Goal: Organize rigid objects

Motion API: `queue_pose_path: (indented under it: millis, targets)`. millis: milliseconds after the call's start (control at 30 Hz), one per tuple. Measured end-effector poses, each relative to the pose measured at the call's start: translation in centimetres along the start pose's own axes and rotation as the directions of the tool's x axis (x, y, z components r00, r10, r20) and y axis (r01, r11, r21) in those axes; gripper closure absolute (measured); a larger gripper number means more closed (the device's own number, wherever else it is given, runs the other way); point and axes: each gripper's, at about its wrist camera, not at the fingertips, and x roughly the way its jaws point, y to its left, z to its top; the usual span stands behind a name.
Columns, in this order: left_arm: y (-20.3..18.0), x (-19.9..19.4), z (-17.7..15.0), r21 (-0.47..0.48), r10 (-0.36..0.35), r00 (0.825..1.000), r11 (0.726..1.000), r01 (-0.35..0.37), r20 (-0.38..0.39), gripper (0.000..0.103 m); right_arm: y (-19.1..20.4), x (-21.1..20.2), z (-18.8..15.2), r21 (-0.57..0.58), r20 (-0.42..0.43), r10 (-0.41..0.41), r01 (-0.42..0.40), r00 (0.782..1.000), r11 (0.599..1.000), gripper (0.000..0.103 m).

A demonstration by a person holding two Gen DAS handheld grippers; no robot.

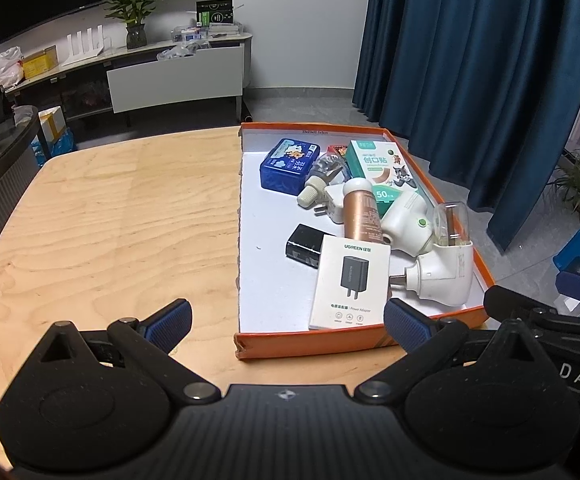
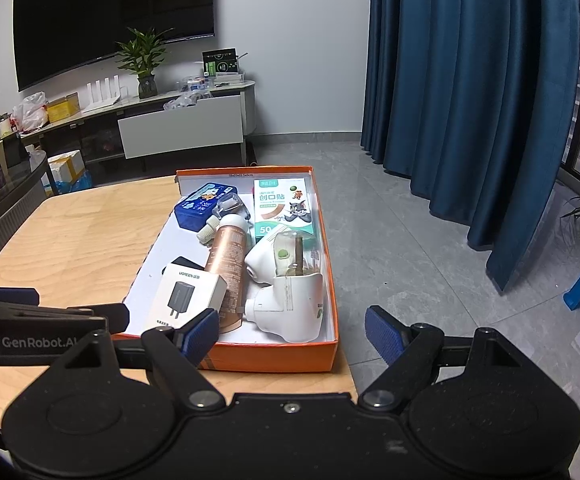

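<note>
The orange box (image 1: 370,340) sits at the right edge of the tabletop (image 1: 110,220), just ahead of the left gripper (image 1: 288,320) and right gripper (image 2: 292,332), both wide open and empty. It holds a bandage carton (image 1: 382,168), blue tin (image 1: 288,164), copper bottle (image 2: 228,268), charger box (image 1: 350,284) and two white plug-in units (image 1: 442,272).

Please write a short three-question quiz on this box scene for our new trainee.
1. True or false: both grippers hold nothing.
2. What lies nearest the front wall of the orange box? A) blue tin B) white charger carton C) plaster box
3. What color is the bottle between the carton and the white plug-in devices?

Key: 1 true: left gripper and right gripper are open. 2 B, charger carton. 3 copper, bottle.
</note>
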Motion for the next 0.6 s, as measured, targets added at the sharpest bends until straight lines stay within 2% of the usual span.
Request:
queue_pose_path:
  millis: [600]
  targets:
    - [0.15, 0.18, 0.07, -0.005, 0.004, 1.000, 1.000, -0.004, -0.010, 0.000, 0.06, 0.02, 0.05, 0.000, 0.000, -0.001, 0.001, 1.000, 1.000, 0.009]
